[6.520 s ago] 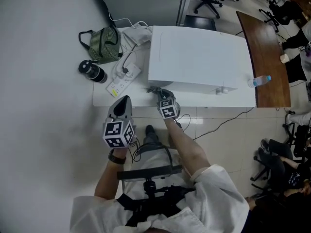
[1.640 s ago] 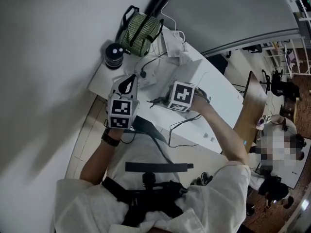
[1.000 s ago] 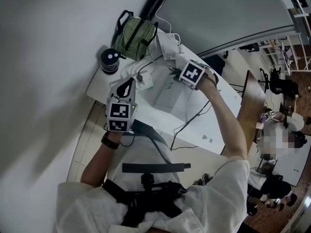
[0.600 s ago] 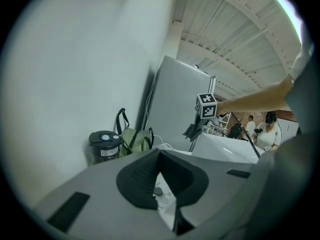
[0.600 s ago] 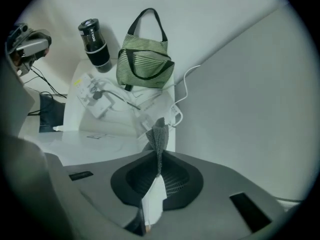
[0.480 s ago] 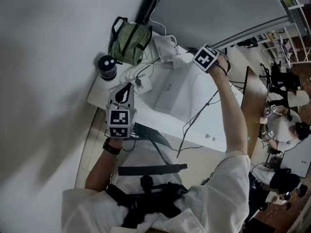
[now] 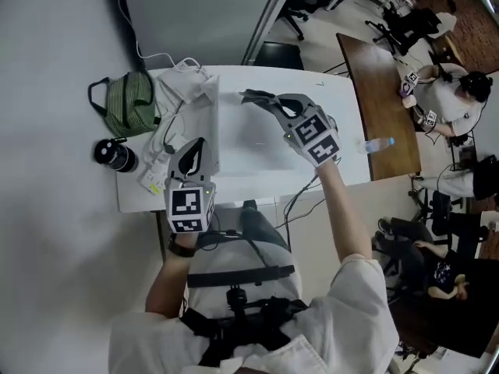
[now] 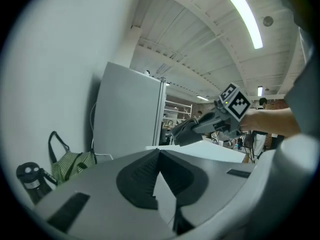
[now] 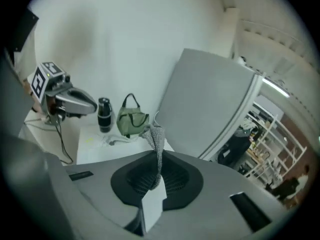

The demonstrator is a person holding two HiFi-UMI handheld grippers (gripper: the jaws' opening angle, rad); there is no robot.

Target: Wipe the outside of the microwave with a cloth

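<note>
The white microwave stands on a white table, seen from above in the head view. My right gripper hovers over the rear part of its top, shut on a grey cloth that sticks out past the tips. In the right gripper view the cloth is pinched upright between the jaws. My left gripper is at the microwave's front left corner, shut and holding nothing. From the left gripper view the right gripper and the cloth show above the microwave top.
Left of the microwave lie a green striped bag, a black bottle and a power strip with cables. A water bottle lies at the table's right end. A brown desk with a seated person is further right.
The head view has swung round. My right gripper has carried the cloth from the microwave's left side up and over its top. The left gripper has stayed by the front left corner.
</note>
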